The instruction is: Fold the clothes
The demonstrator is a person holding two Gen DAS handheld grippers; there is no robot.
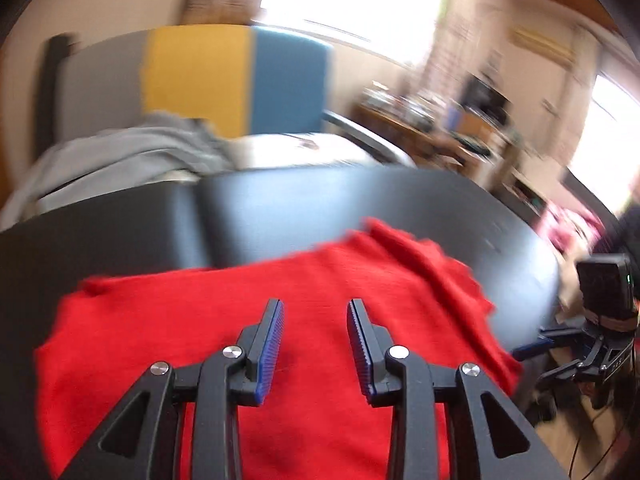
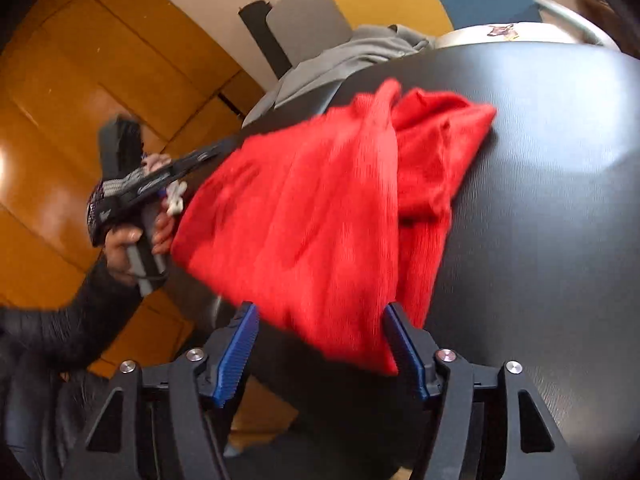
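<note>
Bright, cluttered room; dark bench (image 2: 560,200) with rounded edge, grey garment (image 1: 120,152) heaped past far edge. Red knit garment (image 2: 320,208) lies on bench, rumpled, partly doubled over, one part draping off near edge. Our left gripper (image 1: 316,344) hovers above red cloth, fingers spread, holding nothing. Our right gripper (image 2: 320,344) at near edge, fingers spread wide around hanging cloth, not pinching. We judge cloth soft, light, limp, stretchy; grips easily. Best hold: hem or corner at near edge, single layer.
</note>
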